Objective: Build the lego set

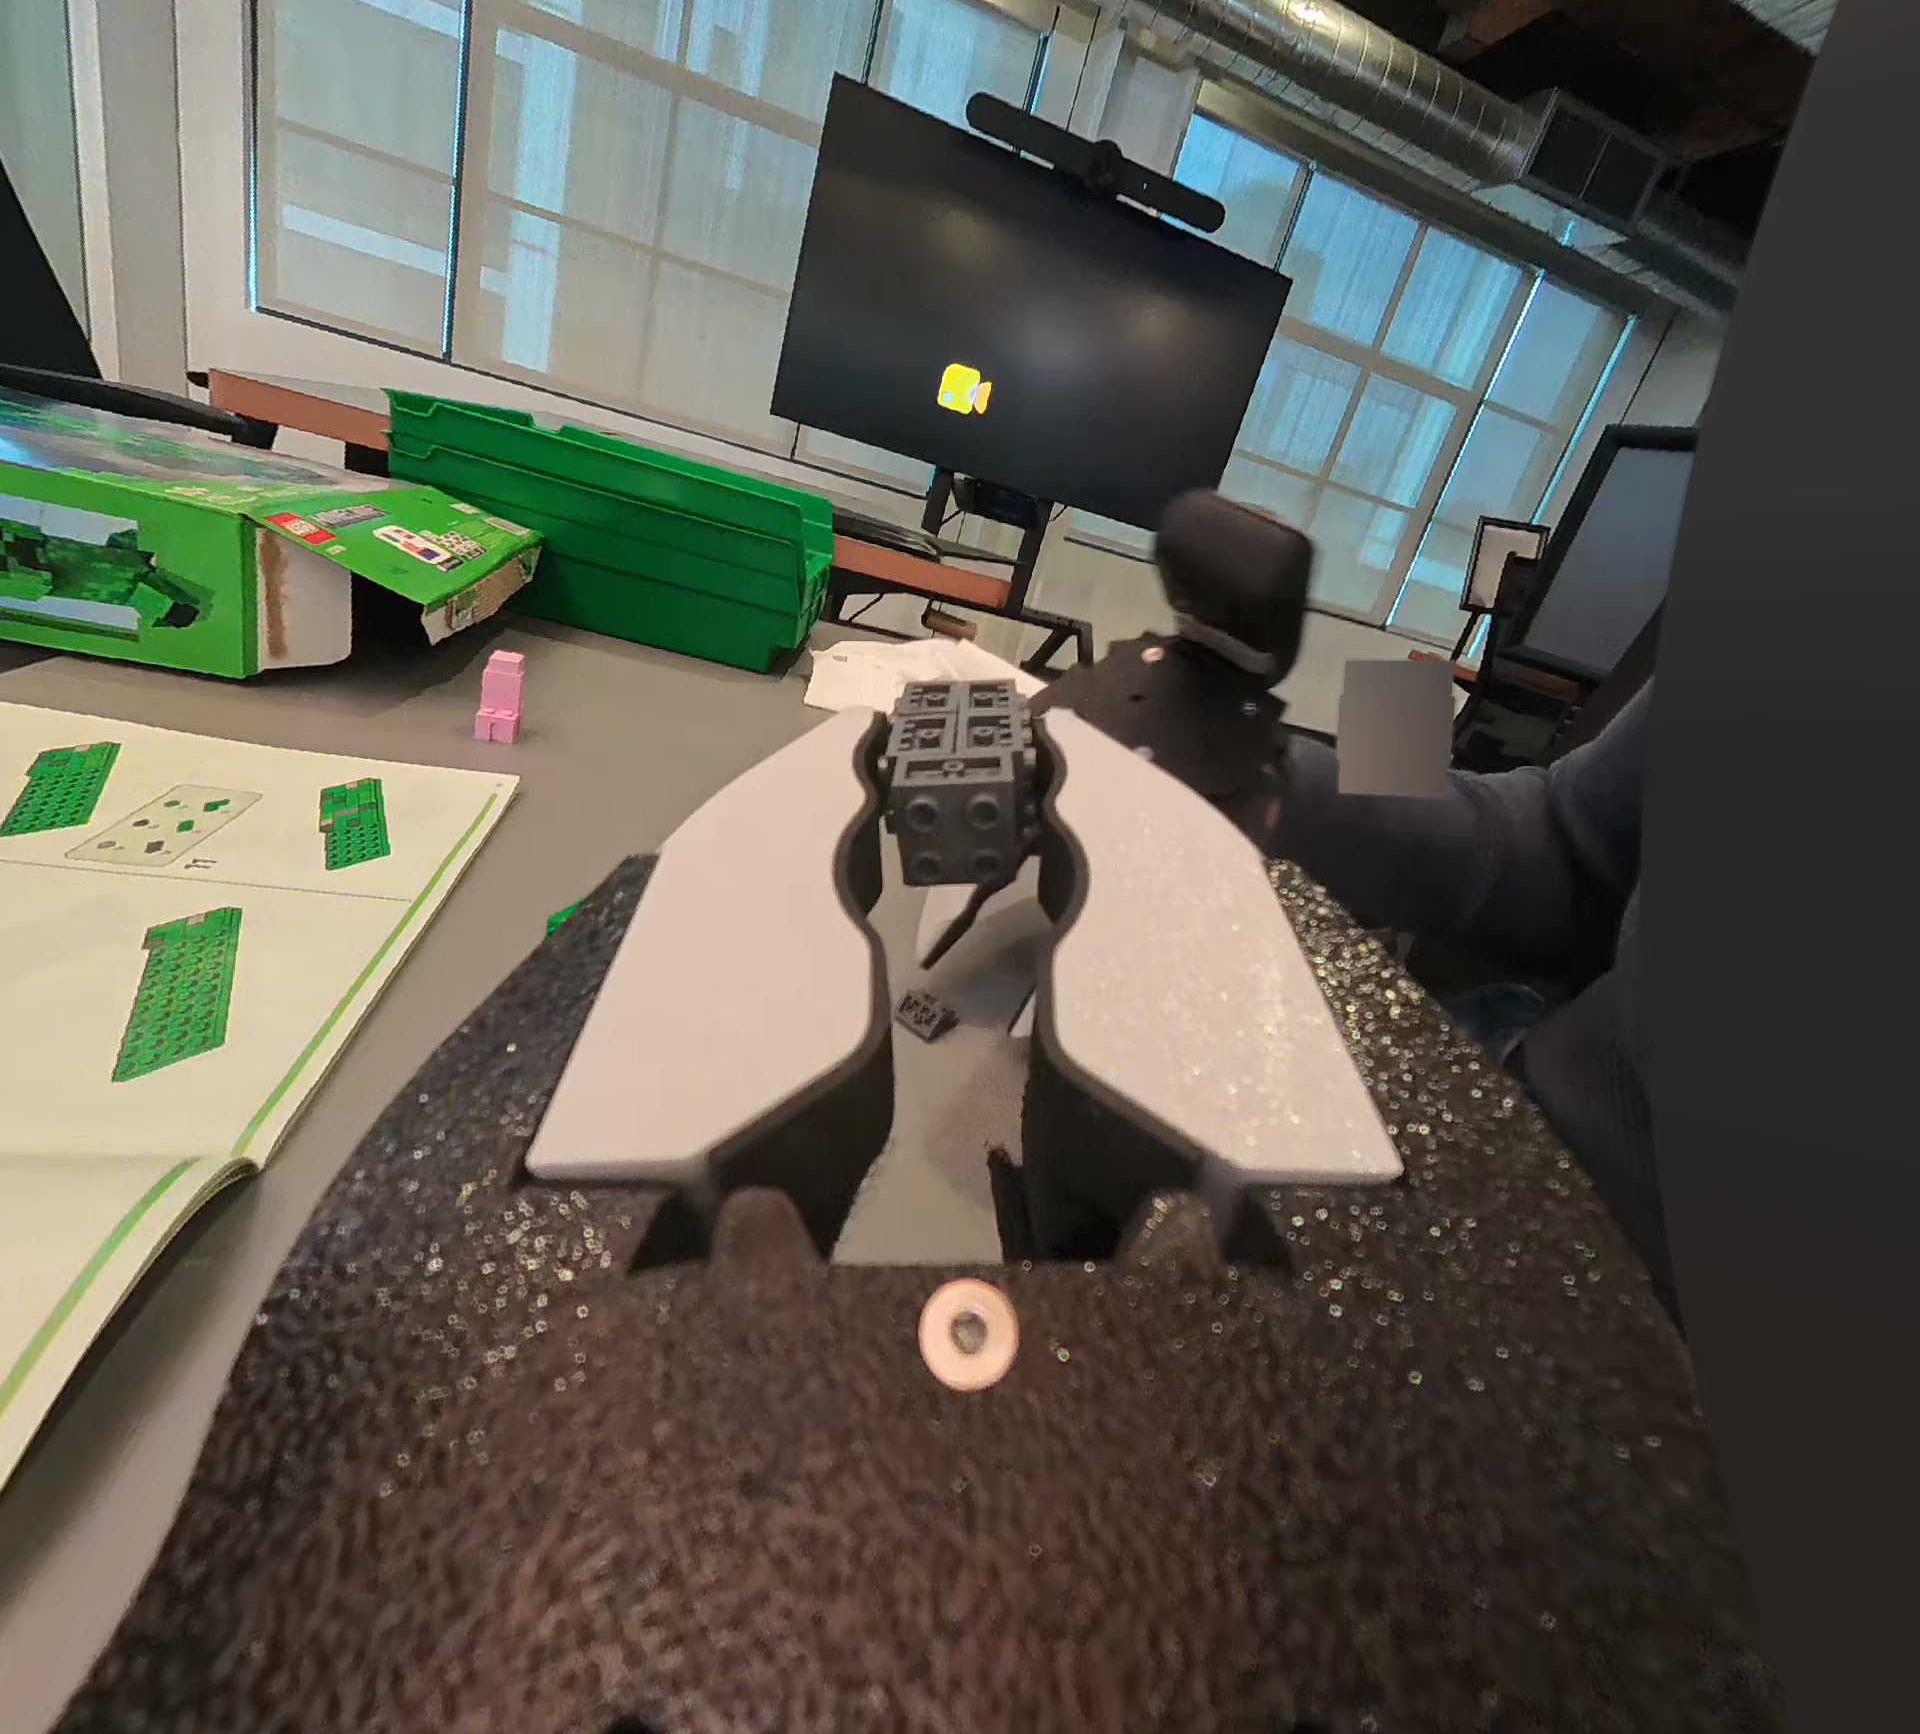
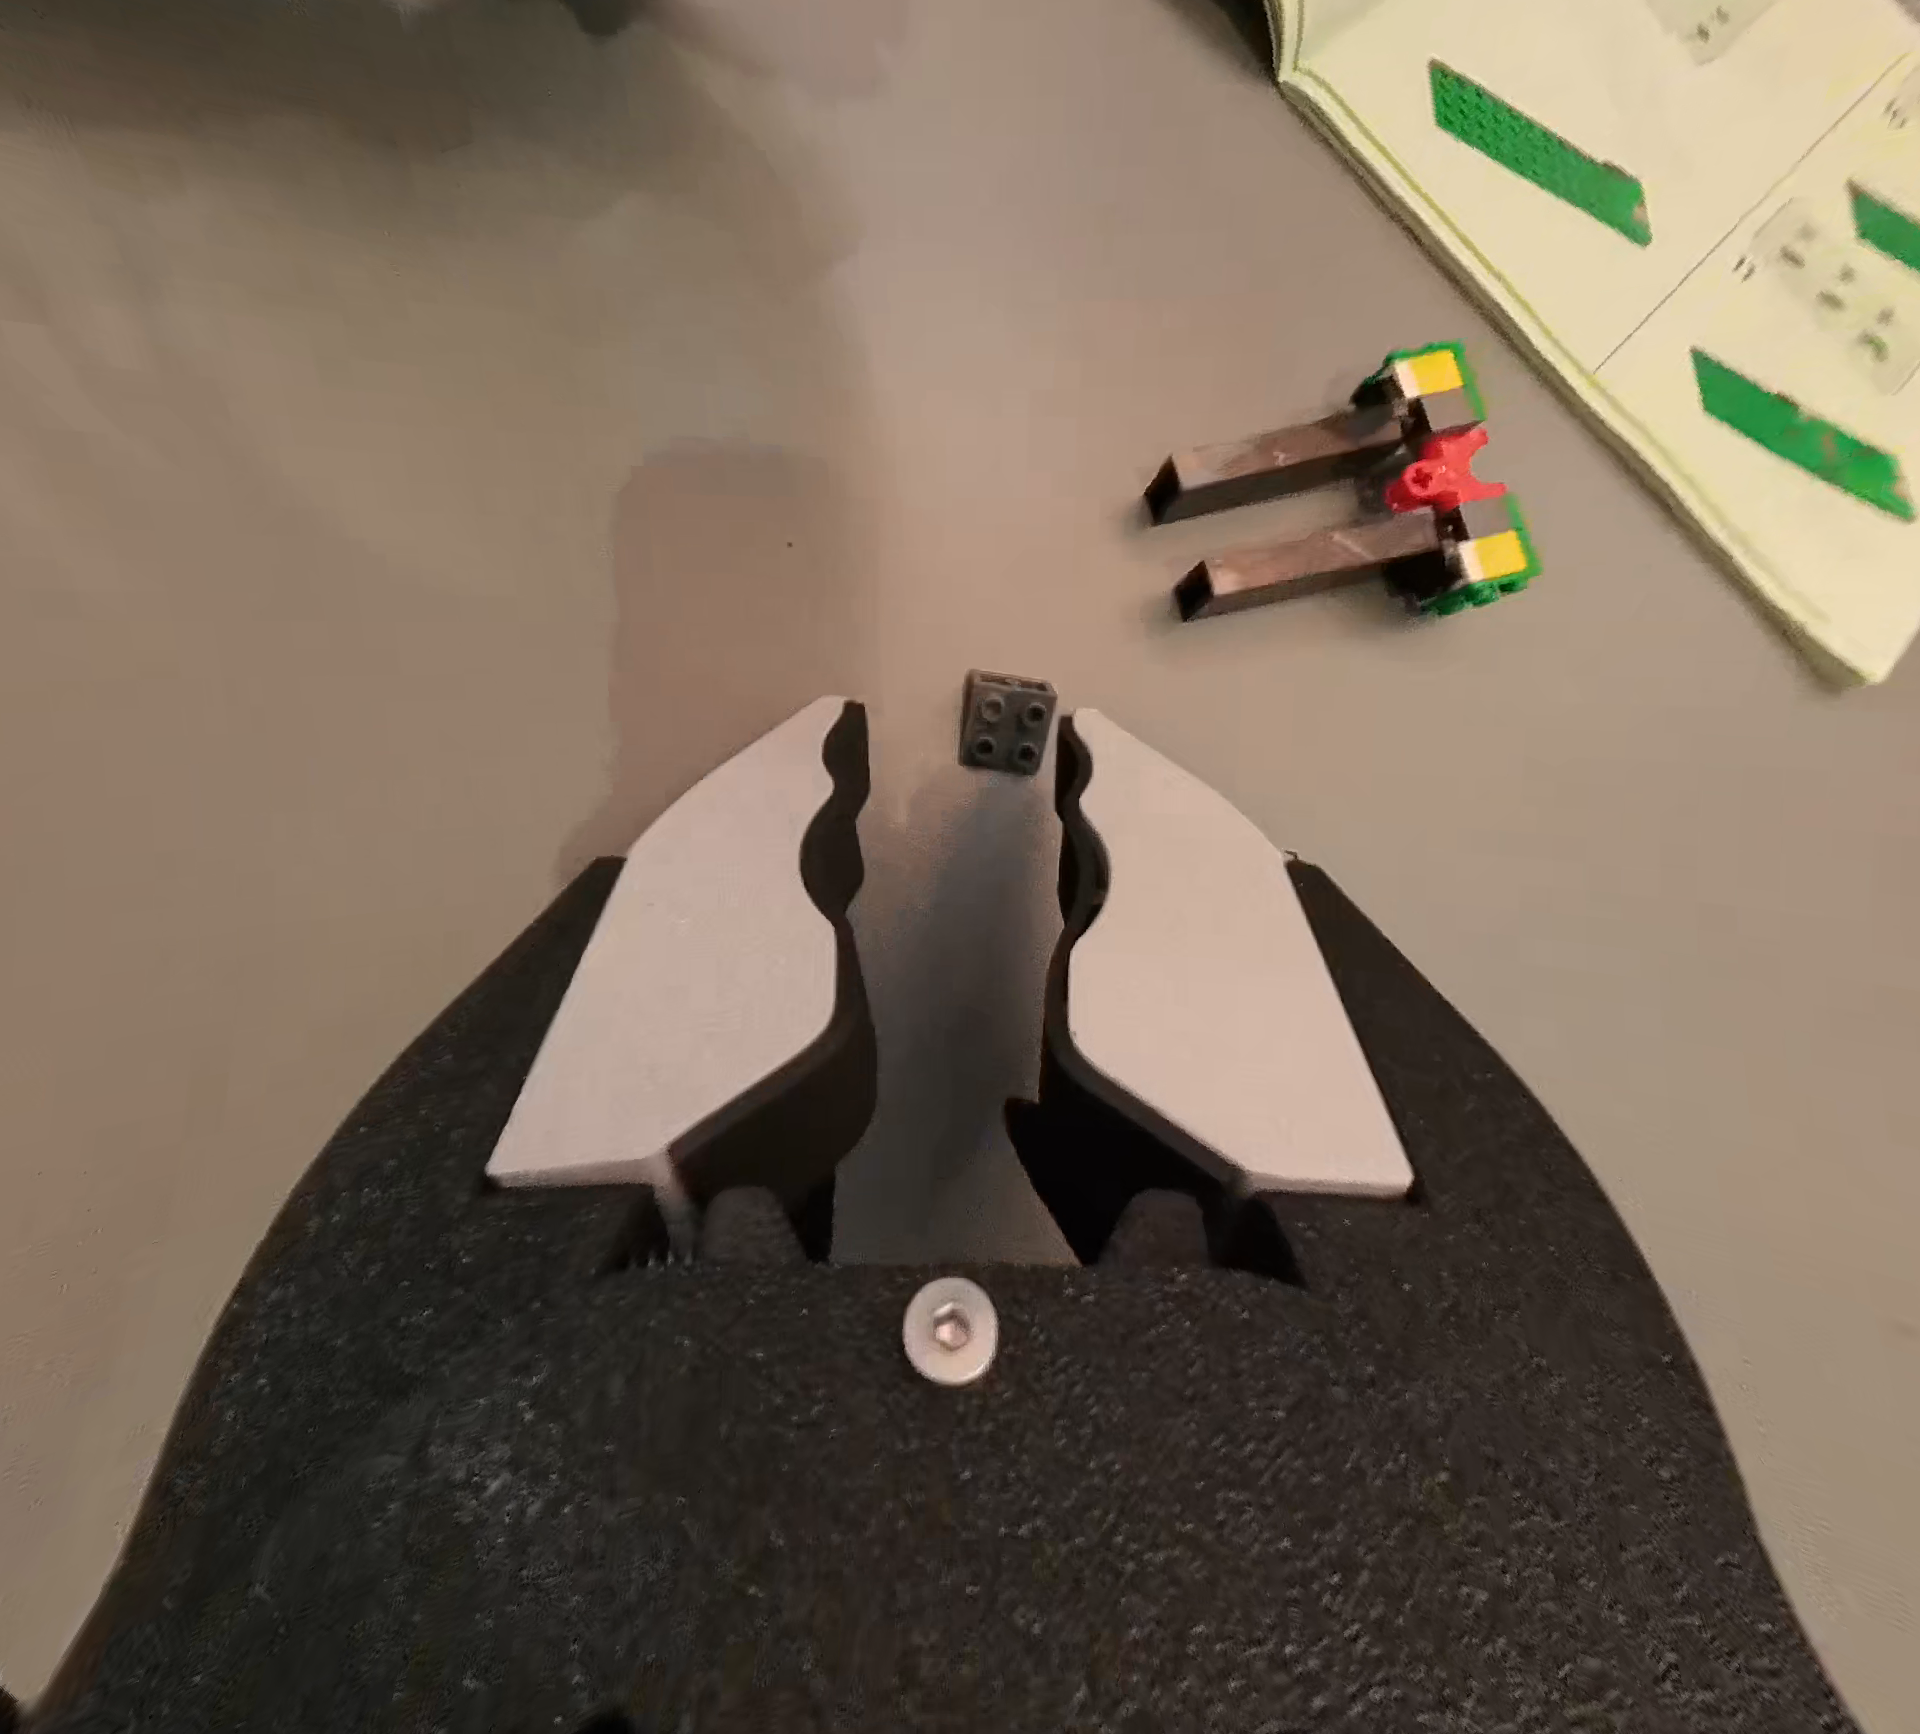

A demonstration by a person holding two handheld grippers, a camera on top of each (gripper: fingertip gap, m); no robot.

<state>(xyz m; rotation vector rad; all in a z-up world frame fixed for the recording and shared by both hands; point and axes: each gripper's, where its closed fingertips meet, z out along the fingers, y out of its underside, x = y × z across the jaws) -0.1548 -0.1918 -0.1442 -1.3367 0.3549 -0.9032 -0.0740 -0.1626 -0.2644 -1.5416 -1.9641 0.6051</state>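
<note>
My left gripper [image 1: 958, 754] is shut on a dark grey block of stacked bricks [image 1: 961, 775] and holds it above the grey table, studs facing the camera. A small dark grey piece [image 1: 927, 1014] lies on the table below it. My right gripper [image 2: 961, 728] is open, pointing down at the table. A small dark grey studded brick [image 2: 1006, 728] lies between its fingertips, closer to the right finger, untouched. A sub-assembly [image 2: 1351, 495] with two dark beams, green and yellow ends and a red connector lies to the right.
An open instruction booklet [image 1: 156, 936] lies at the left, and shows in the right wrist view [image 2: 1662, 178] at the upper right. A green set box [image 1: 208, 572], stacked green bins [image 1: 644, 541] and a pink figure [image 1: 501, 697] stand farther back. The other gripper [image 1: 1205, 697] and a sleeve [image 1: 1455, 853] are at the right. Tip to tip, the grippers are about 15 cm apart. The pink figure [image 1: 501, 697] sits 25 cm or so from the ends of my right fingers.
</note>
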